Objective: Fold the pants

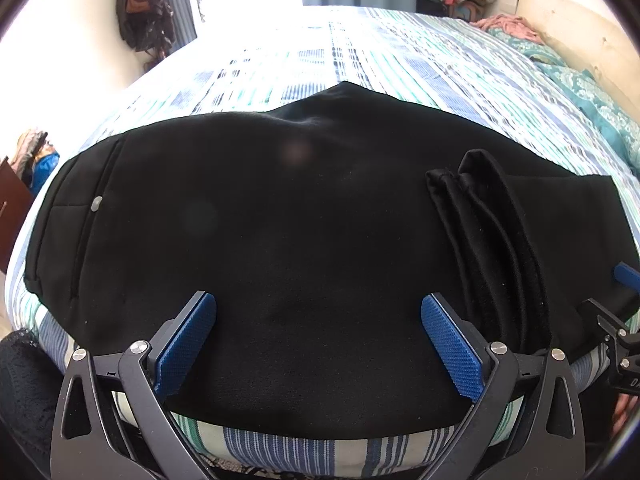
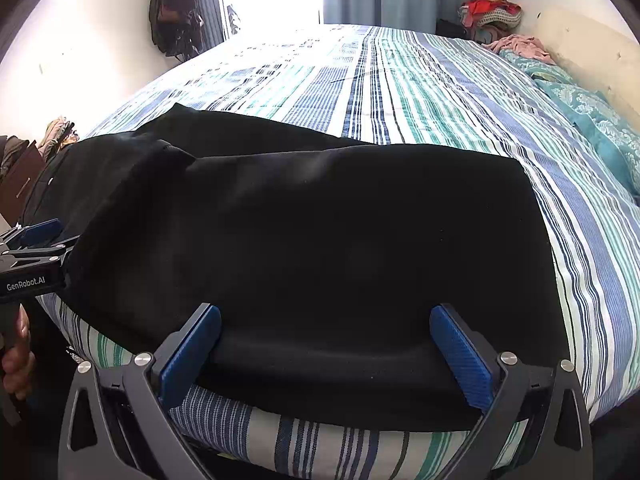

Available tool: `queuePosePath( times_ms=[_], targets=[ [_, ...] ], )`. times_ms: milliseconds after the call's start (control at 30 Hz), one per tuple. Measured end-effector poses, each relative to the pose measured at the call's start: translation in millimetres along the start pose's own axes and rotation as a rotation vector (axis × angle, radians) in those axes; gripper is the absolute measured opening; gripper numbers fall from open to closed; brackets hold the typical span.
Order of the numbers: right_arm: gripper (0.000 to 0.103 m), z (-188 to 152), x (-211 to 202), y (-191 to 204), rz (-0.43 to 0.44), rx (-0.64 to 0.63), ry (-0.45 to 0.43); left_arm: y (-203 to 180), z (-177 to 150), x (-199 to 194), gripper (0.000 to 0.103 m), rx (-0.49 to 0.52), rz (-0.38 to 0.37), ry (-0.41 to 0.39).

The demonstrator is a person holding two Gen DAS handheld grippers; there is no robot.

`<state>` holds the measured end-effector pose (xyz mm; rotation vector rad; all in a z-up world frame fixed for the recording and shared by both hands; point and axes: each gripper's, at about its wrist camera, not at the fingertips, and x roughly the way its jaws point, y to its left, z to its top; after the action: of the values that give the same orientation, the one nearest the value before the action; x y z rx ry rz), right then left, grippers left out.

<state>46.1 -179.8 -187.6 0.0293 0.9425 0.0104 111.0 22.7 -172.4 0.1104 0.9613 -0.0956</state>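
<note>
Black pants (image 1: 280, 220) lie flat along the near edge of the striped bed, waistband and pocket button at the left, leg hems stacked at the right. They also fill the right wrist view (image 2: 340, 240). My left gripper (image 1: 318, 316) is open, its blue pads (image 1: 188, 344) just above the pants' near edge, holding nothing. My right gripper (image 2: 326, 328) is open over the near edge of the leg end. Each gripper shows at the other view's side: the right one (image 1: 624, 280), the left one (image 2: 36, 236).
The striped blue, green and white bedspread (image 2: 400, 80) stretches far behind the pants. Teal pillows (image 2: 592, 120) and a pink cloth (image 2: 520, 46) lie at the far right by the headboard. Bags hang on the left wall (image 1: 144, 16). A brown cabinet (image 1: 12, 208) stands left of the bed.
</note>
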Motion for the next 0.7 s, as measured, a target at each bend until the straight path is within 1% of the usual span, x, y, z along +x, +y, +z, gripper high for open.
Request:
queuePosePath(
  times_ms=[700],
  targets=[
    [0.103,-0.3,-0.7,0.6,-0.002,-0.001,-0.005,-1.9,-0.6,0.8,0.103,0.002,0.005,-0.001]
  ],
)
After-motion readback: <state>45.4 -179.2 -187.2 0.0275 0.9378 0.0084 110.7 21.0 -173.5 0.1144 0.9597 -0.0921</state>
